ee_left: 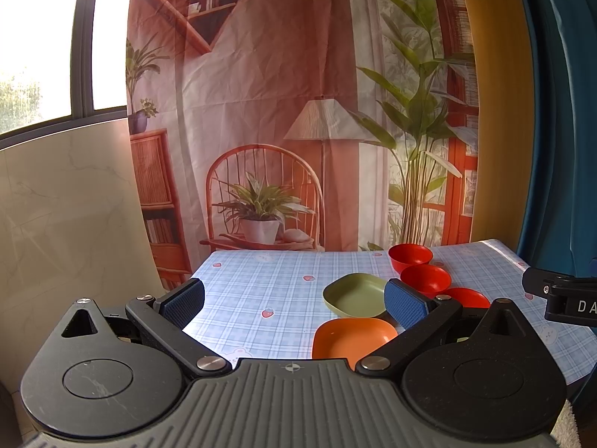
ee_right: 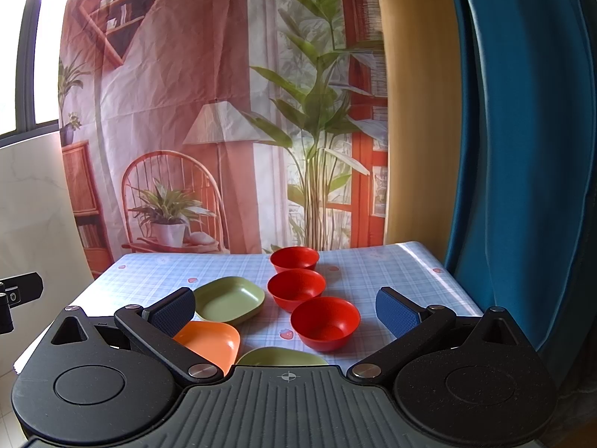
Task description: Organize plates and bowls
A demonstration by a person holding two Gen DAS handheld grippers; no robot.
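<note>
Three red bowls stand in a row on the checked table: far (ee_right: 294, 258), middle (ee_right: 296, 289), near (ee_right: 325, 322). A green plate (ee_right: 229, 299) lies left of them, an orange plate (ee_right: 211, 343) nearer, and a second green plate (ee_right: 281, 358) at the near edge, partly hidden. My right gripper (ee_right: 285, 315) is open and empty, above the near dishes. My left gripper (ee_left: 294, 304) is open and empty, left of the green plate (ee_left: 354, 295), orange plate (ee_left: 352, 338) and bowls (ee_left: 425, 280).
The table (ee_right: 373, 280) has a blue checked cloth; its right edge meets a blue curtain (ee_right: 522, 149). A printed backdrop (ee_right: 224, 112) hangs behind the far edge. The right gripper's body (ee_left: 563, 298) shows at the right of the left wrist view.
</note>
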